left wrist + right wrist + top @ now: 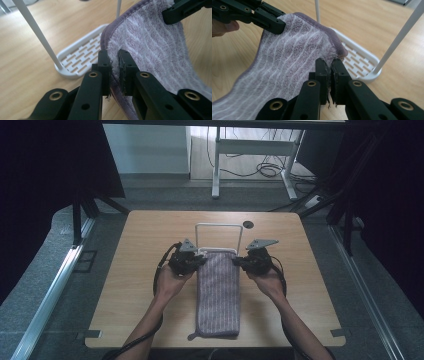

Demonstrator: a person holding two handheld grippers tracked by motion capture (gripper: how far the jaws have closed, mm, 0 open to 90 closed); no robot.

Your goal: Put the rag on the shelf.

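The towel's near hem lies flat at the table's six o'clock edge; its far end is lifted at centre, before the rack at twelve. The left gripper and right gripper each pinch a far corner, jaws clamped tight on the pile. I judge the towel light, soft and limp; corners grip best. One towel, one rack, two grippers.

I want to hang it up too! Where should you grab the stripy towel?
Grab the towel at its two far corners, one from each side, as the left hand-held gripper and right hand-held gripper do. The thick hem there gives grip, near the white rack.
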